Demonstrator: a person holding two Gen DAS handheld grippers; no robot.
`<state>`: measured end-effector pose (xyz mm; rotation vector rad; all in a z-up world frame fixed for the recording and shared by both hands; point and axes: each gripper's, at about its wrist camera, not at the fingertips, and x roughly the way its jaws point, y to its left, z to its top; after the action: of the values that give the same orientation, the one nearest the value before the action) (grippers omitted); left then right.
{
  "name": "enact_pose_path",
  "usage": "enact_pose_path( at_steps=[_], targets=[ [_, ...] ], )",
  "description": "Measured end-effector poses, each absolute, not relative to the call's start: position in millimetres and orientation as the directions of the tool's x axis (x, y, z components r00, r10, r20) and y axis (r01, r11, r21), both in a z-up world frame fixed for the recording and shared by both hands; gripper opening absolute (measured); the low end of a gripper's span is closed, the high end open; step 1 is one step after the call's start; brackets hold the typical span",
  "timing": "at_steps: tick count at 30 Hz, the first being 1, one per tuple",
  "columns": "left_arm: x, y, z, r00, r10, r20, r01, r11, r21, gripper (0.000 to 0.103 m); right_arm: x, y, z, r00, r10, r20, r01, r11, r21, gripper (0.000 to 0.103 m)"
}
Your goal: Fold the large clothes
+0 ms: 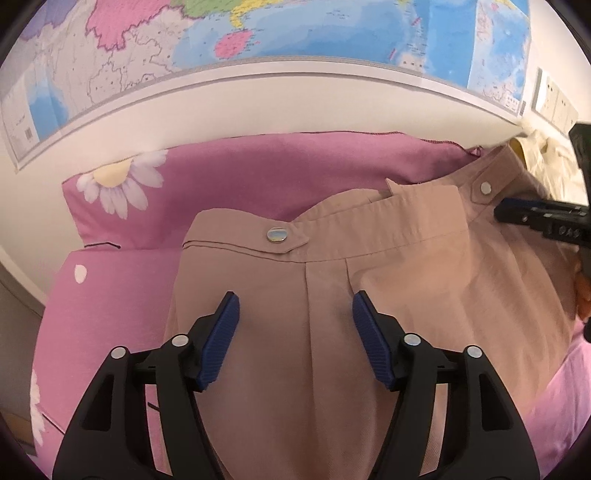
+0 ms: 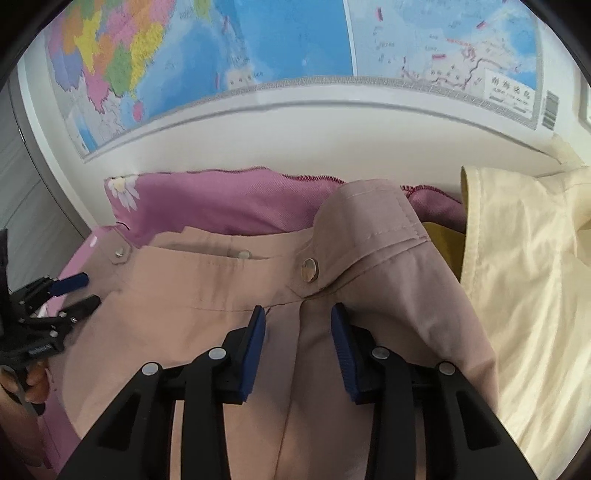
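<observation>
A dusty-pink pleated garment (image 1: 406, 280) (image 2: 207, 295) lies waistband-up on the bed, with metal snap buttons (image 1: 277, 234) (image 2: 309, 269) on its band. My left gripper (image 1: 295, 299) hovers open over the cloth just below the left button, nothing pinched between its blue pads. In the right wrist view it shows at the left edge as the left gripper (image 2: 92, 290), a hand around its grip. My right gripper (image 2: 298, 310) stands open astride a pleat under the right button. A raised fold of waistband drapes over its right finger. One of the right gripper's fingers (image 1: 517, 211) rests by the garment's right end.
Pink bedding with daisy print (image 1: 229, 177) (image 2: 221, 206) lies under and behind the garment against a white wall. A map poster (image 1: 295, 29) (image 2: 280, 44) hangs above. A cream garment (image 2: 524, 277) is heaped at the right, with something yellow (image 2: 443, 247) under it.
</observation>
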<state>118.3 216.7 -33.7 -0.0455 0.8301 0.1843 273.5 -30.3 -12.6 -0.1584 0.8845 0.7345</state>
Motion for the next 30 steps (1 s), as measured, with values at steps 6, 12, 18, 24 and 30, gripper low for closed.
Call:
enact_pose_path(
  at_steps=[6, 12, 18, 24, 30],
  targets=[
    [115, 209, -30, 0.657, 0.207, -0.725, -0.187, 0.976, 0.11, 0.067, 251, -44, 4, 0.423, 0.555, -0.717, -0.661, 0.73, 0.175, 0.043],
    [112, 207, -30, 0.654, 0.219, -0.724, -0.185, 0.974, 0.128, 0.069, 238, -55, 3, 0.421, 0.559, -0.714, -0.663, 0.727, 0.178, 0.045],
    [110, 212, -35, 0.641, 0.215, -0.737, -0.196, 0.974, 0.114, 0.076, 245, -51, -14, 0.418, 0.525, -0.742, -0.65, 0.743, 0.16, 0.045],
    [111, 231, -45, 0.611, 0.206, -0.765, -0.235, 0.969, 0.074, 0.079, 257, -39, -23, 0.431, 0.503, -0.749, -0.635, 0.759, 0.145, 0.044],
    [121, 236, -55, 0.591, 0.24, -0.77, -0.248, 0.963, 0.11, 0.085, 265, -30, -27, 0.434, 0.485, -0.76, -0.623, 0.771, 0.136, 0.041]
  ],
)
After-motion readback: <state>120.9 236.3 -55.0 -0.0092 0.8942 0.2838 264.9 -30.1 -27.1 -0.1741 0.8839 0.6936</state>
